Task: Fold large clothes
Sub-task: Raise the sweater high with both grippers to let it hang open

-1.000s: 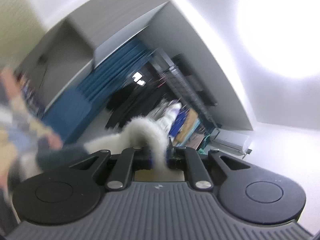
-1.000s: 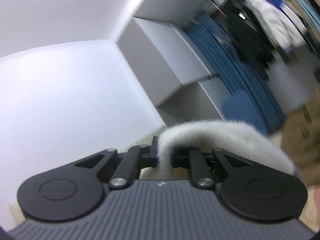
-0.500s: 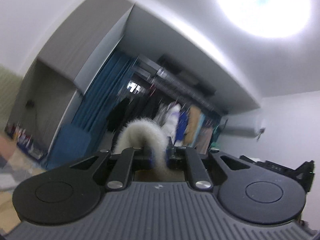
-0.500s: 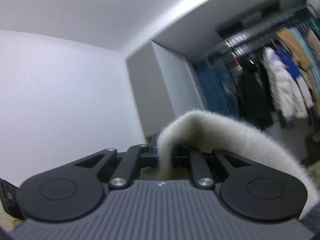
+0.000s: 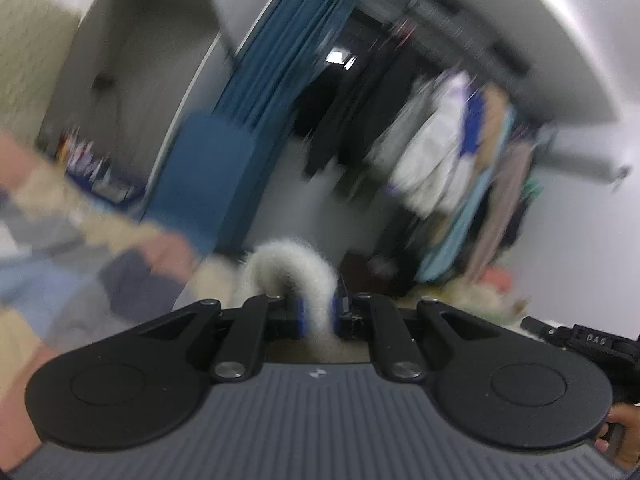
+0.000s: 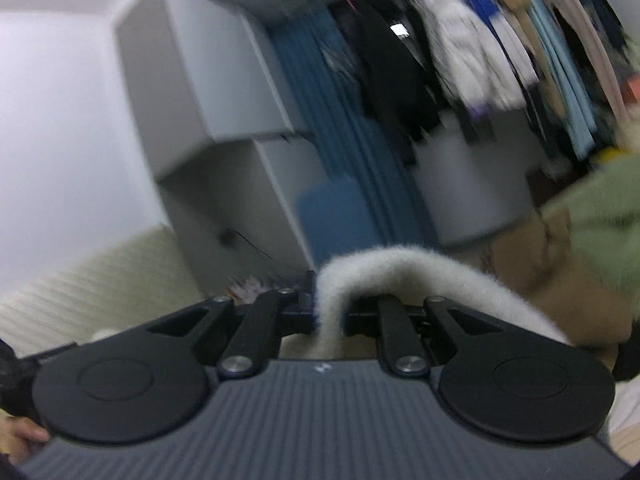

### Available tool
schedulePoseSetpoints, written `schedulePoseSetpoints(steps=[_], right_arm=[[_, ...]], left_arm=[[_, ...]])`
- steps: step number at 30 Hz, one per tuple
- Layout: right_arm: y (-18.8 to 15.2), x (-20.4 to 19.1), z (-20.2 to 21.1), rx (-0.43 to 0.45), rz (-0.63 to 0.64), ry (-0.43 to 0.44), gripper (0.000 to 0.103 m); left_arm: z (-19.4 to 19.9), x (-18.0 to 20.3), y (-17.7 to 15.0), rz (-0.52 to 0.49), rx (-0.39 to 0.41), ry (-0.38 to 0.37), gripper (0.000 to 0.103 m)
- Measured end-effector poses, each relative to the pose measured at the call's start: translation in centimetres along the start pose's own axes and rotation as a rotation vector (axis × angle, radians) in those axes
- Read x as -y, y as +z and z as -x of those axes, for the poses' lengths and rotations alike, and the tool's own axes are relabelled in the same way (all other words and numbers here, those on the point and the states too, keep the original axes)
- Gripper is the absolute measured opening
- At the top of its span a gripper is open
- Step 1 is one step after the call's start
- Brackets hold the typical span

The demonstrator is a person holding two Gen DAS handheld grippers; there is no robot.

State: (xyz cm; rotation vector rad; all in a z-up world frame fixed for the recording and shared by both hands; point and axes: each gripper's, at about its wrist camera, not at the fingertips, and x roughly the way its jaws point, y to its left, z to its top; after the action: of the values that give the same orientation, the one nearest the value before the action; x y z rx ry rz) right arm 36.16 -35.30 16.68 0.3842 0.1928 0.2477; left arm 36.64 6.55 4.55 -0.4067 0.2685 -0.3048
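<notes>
A fluffy white garment [image 5: 292, 264] loops up out of my left gripper [image 5: 318, 314], which is shut on its edge and held up in the air. The same white fleece [image 6: 400, 276] arches over my right gripper [image 6: 328, 314], which is shut on another part of it. Both grippers point out into the room; the rest of the garment hangs below, hidden behind the gripper bodies. The right gripper's tip shows at the right edge of the left wrist view [image 5: 588, 338].
A rack of hanging clothes [image 5: 448, 152] and a blue curtain [image 5: 280, 56] stand ahead, with a grey wardrobe [image 6: 208, 80] beside them. A patchwork blanket [image 5: 60, 248] lies at the left. A green cloth [image 6: 604, 216] and a brown cardboard box [image 6: 560, 280] are at the right.
Both grippers have tipped downward from the ceiling toward the room, still holding the white garment; the blanket and the box have come into view.
</notes>
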Motion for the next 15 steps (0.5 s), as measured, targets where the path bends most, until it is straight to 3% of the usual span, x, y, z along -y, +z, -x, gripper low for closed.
schedulePoseSetpoints(steps=[3,7,10,12,15], right_arm=[[-4.6,4.2,-6.2,-0.065,-0.051,-0.052,0.014],[-10.3,8.7,-11.5,-0.132,-0.106,-0.103,0.014],[-12.9,10.8,-13.8,-0.177,-0.104,-0.099,0.014],[-14.9,10.3,-12.6,-0.184,-0.092,-0.088,0.013],[-15.0,9.4,-12.8,-0.198,-0.057,-0.092,0.014]], left_arm=[[-9.9,-4.2,-5.1,0.021,-0.122,0.055,0.013],[-17.6,-7.5,-10.4,-0.021,-0.205,0.110,0.013],[-20.6,-9.3,-13.2,-0.050,-0.264,0.146,0.013],[-22.2,-9.7,-15.0,-0.067,-0.296,0.172,0.013],[-23.5,-10.4,-16.2,-0.042,-0.331,0.196,0.013]])
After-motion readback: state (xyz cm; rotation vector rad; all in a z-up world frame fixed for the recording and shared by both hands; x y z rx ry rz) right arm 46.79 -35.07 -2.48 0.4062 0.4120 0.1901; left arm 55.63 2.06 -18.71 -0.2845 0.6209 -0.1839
